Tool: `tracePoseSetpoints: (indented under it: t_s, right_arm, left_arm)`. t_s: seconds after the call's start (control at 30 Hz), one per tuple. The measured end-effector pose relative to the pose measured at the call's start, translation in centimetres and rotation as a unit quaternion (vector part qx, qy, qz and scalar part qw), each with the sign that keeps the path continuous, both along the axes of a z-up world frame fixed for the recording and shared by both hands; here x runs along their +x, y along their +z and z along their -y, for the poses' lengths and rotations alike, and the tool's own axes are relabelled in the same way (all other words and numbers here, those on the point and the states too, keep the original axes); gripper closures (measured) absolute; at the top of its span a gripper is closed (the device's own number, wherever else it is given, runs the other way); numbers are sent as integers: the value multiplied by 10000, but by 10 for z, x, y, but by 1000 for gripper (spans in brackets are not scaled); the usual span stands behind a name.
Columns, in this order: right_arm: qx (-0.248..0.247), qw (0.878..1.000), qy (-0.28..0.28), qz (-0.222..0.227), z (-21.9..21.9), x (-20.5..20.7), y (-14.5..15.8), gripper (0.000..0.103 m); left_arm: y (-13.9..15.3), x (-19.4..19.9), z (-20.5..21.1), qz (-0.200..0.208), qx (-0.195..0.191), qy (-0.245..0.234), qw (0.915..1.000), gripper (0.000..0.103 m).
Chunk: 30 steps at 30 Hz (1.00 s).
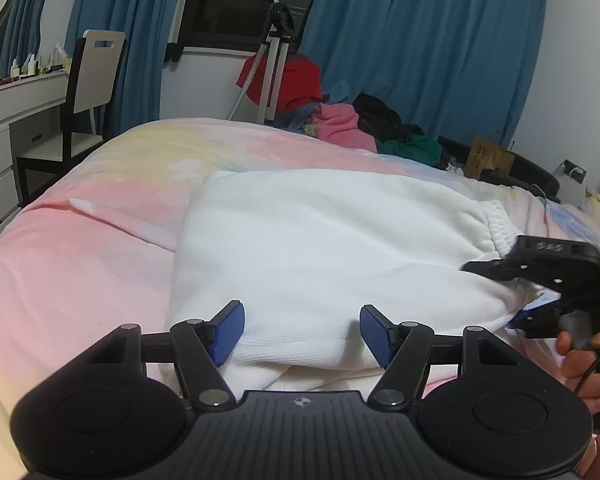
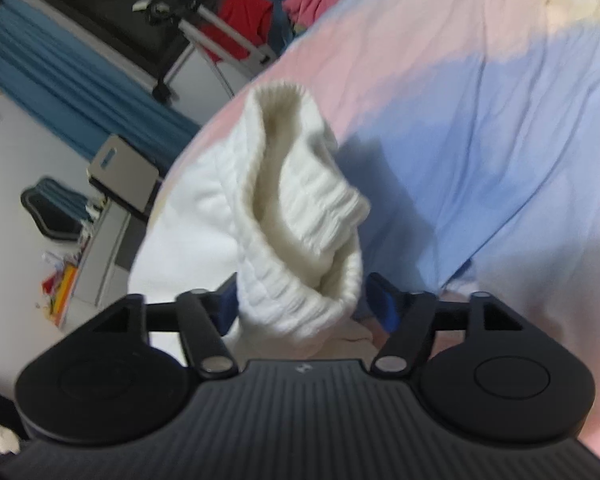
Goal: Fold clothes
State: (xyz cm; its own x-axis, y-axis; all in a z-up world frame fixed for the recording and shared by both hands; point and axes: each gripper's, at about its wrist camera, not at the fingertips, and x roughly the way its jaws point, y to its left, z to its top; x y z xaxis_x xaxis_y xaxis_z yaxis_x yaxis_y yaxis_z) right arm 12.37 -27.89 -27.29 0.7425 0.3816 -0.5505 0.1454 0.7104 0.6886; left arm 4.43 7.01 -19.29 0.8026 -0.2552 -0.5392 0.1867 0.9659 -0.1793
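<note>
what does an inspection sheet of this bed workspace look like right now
surface: bed cover, pastel, wrinkled
job's things: white garment lying flat; ribbed waistband bunched
clutter: clothes pile at far edge
grippers: left gripper open over near hem; right gripper has waistband between jaws, grip unclear
cables: black cord at the hand
surroundings: blue curtains, chair, dresser

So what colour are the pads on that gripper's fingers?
Blue, on black fingers; the left gripper's pads show it best in the left wrist view.
</note>
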Motion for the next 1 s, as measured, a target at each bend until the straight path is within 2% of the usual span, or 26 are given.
tracePoseSetpoints:
  t_s: [0.2, 0.27, 0.4, 0.53, 0.63, 0.8, 0.9, 1.0]
  right_arm:
    - [-510, 9978, 365, 205, -25, 11, -2, 32]
    - [-723, 9962, 424, 246, -31, 12, 1, 37]
    - [-847, 9953, 420, 227, -32, 11, 9, 47]
    - [-1028, 9934, 403, 312, -37, 10, 17, 55]
    - [-1051, 9931, 364, 383, -38, 8, 24, 58]
    - [-1127, 9916, 338, 540, -36, 2, 33, 61]
    - [-1215, 9894, 368, 698, -39, -3, 40, 62]
    - [-1274, 9881, 398, 761, -39, -5, 43, 62]
  left_arm:
    - [1, -1, -1, -2, -4, 12, 10000, 36]
    - [2, -1, -2, -1, -26, 20, 10000, 36]
    - [6, 0, -4, 44, -74, -16, 10000, 36]
    - [15, 0, -20, 117, -404, 276, 9987, 19]
    - [17, 7, -41, 80, -765, 598, 9952, 17]
    - [1, 35, -66, -446, -1248, 978, 9863, 16]
    - [-13, 49, -72, -776, -1538, 990, 9801, 16]
    - [-17, 54, -74, -815, -1613, 931, 9791, 10]
